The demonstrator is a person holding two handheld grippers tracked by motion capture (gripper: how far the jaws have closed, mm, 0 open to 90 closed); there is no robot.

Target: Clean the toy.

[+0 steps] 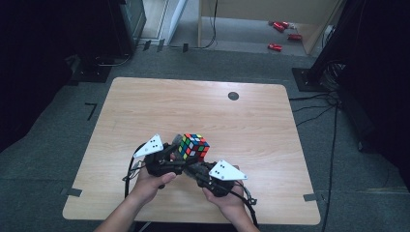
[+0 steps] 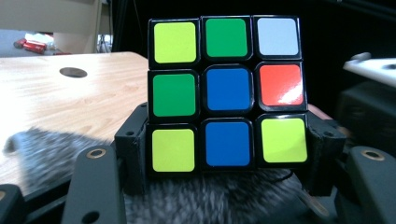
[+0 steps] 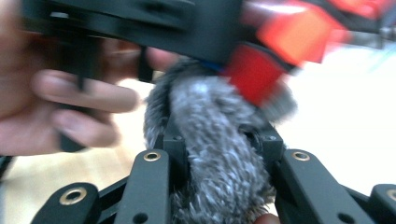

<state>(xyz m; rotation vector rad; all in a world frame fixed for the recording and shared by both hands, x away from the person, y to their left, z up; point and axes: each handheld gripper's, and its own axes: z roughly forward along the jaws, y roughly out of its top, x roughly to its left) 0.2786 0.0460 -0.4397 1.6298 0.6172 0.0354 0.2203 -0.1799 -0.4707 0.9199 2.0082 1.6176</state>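
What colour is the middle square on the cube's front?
Blue: the cube shows it best in the left gripper view.

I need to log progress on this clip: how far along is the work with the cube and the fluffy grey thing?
Done: the left gripper is clamped on the puzzle cube and holds it above the table. In hand: the right gripper presses a grey fluffy duster up against the cube's underside. Left: the cube's colours are mixed, and how many faces have been brushed cannot be told.

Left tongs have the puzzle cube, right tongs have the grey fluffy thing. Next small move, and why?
Probably sweep the fluffy duster in the right tongs across the cube's underside. The left tongs clamp the cube's bottom row clear of the table, and the duster already touches it from below, so a short wipe looks likeliest.
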